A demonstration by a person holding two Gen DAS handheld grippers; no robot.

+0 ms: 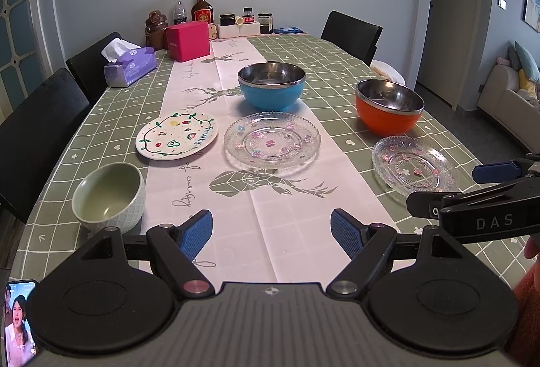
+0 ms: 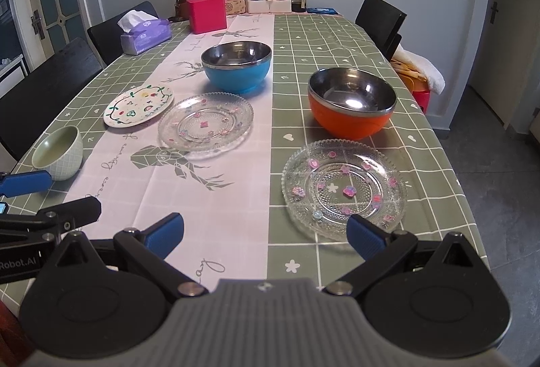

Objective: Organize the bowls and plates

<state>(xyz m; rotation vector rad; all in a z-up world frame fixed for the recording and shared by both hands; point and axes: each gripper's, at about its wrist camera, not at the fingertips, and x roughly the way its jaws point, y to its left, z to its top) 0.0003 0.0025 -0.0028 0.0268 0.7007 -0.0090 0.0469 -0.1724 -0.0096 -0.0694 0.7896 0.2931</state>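
Six dishes sit apart from one another on the surface (image 1: 118, 104), none stacked. Near the left edge is a pale green bowl (image 1: 108, 196). Beyond it lies a white plate (image 1: 176, 139) painted with fruit and a green vine; a blue word on its rim seems to read "Fruity". Just right of that, on the pink runner (image 1: 270, 232), lies a clear glass plate (image 1: 272, 140) with small flower decals, and farther back stands a blue bowl (image 1: 271, 84) with a steel inside. On the right side an orange bowl (image 2: 351, 103), also steel inside, stands beyond a second glass plate (image 2: 344, 189), which lies closest to the right tongs.

Both tongs hover at the near end of the surface. The left tongs (image 1: 271, 235) are spread apart over the runner, holding nothing. The right tongs (image 2: 265, 232) are likewise wide apart and empty, their right blue pad over the near rim of the second glass plate. The right tool's body reads "DAS"; the left's reads "Robot.AI".

The runner carries grey deer figures and cursive script I cannot read. At the far end stand a pink box (image 1: 188, 40), a purple tissue pack (image 1: 130, 66), a red-labelled bottle (image 1: 202, 6), a water bottle (image 1: 179, 10) and small jars (image 1: 265, 22). A phone (image 1: 18, 323) shows video at the near left corner.
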